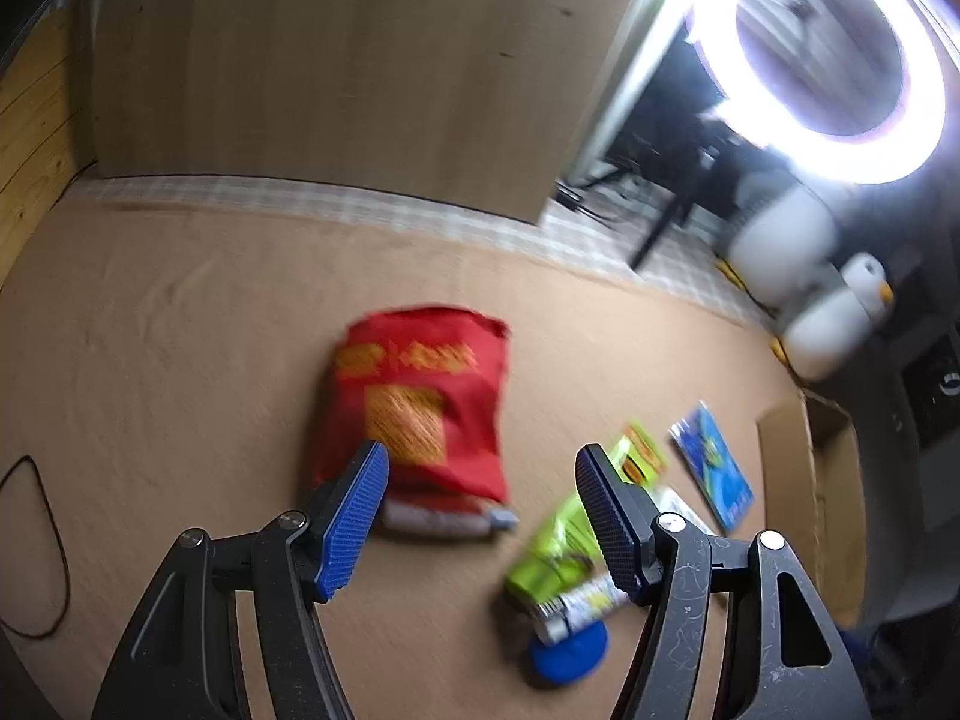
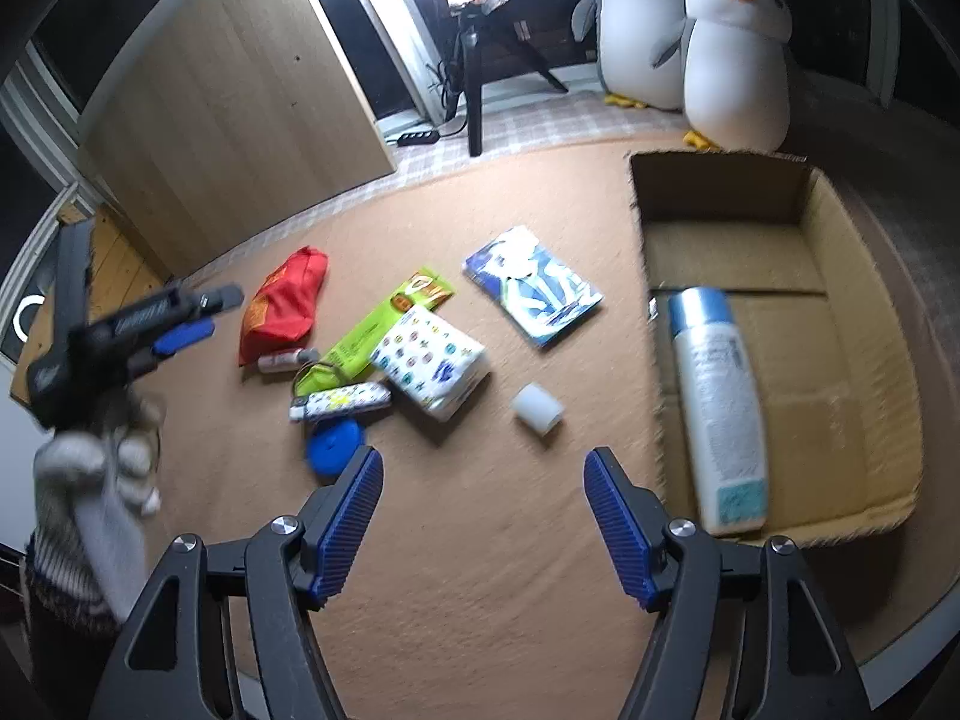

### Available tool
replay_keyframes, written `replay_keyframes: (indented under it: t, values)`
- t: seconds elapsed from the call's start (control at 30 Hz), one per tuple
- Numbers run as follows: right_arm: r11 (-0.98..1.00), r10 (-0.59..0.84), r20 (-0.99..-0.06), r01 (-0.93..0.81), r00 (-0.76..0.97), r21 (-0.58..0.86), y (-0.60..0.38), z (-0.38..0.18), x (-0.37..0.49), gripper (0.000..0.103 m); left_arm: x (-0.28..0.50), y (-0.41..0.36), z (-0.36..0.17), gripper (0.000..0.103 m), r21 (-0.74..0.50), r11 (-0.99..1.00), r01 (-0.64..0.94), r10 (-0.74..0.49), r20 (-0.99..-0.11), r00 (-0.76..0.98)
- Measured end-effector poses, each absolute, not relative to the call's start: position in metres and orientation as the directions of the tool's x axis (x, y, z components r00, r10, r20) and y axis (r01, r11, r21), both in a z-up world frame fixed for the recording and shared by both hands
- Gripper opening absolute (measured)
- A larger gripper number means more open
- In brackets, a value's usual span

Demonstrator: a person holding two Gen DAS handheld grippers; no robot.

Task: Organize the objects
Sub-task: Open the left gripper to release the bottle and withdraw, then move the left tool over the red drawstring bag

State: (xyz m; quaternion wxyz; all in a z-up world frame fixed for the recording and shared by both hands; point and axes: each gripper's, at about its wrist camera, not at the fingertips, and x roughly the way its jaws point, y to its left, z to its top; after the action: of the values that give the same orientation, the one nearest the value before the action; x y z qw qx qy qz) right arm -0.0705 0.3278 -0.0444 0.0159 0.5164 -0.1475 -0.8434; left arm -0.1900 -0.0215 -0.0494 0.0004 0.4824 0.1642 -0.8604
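Note:
On the tan mat lie a red snack bag [image 1: 420, 402] [image 2: 282, 306], a green packet [image 1: 564, 540] [image 2: 384, 324], a patterned tube [image 2: 342, 402], a blue disc [image 2: 333, 447], a tissue pack [image 2: 429, 360], a blue book [image 2: 534, 291] and a small white cylinder [image 2: 537, 408]. A white bottle with a blue cap [image 2: 720, 408] lies inside the cardboard box [image 2: 864, 312]. My left gripper [image 1: 483, 453] hangs open above the red bag's near end, holding nothing. My right gripper [image 2: 483, 457] is open over bare mat, between the blue disc and the box.
A gloved hand [image 2: 102, 480] carries the left gripper [image 2: 210, 315] at the left of the right wrist view. Two plush penguins [image 2: 732, 54] stand behind the box. A wooden panel [image 2: 240, 108], a ring light [image 1: 822, 66] and its tripod [image 2: 474, 90] stand at the back.

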Motion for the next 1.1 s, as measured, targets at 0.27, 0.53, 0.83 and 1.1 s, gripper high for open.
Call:
replay_keyframes:
  t: [0.27, 0.53, 0.83, 1.1]
  values:
    - [-0.953, -0.163, -0.882, -0.161, -0.442, 0.257, 0.323, -0.054, -0.062, 0.066, -0.234, -0.035, -0.059, 0.076, -0.268, -0.946, 0.179, 0.138, -0.839, -0.527]
    - [-0.943, -0.133, -0.893, -0.224, -0.430, 0.248, 0.337, -0.058, -0.050, 0.066, -0.266, -0.023, -0.084, 0.080, -0.195, -0.967, 0.162, 0.094, -0.870, -0.484]
    - [-0.932, -0.117, -0.903, -0.267, -0.414, 0.243, 0.348, -0.061, -0.045, 0.066, -0.287, -0.024, -0.117, 0.081, -0.121, -0.978, 0.168, 0.038, -0.904, -0.426]
    - [-0.935, -0.125, -0.909, -0.259, -0.397, 0.242, 0.346, -0.065, -0.052, 0.066, -0.288, -0.031, -0.131, 0.085, -0.124, -0.980, 0.158, 0.045, -0.902, -0.429]
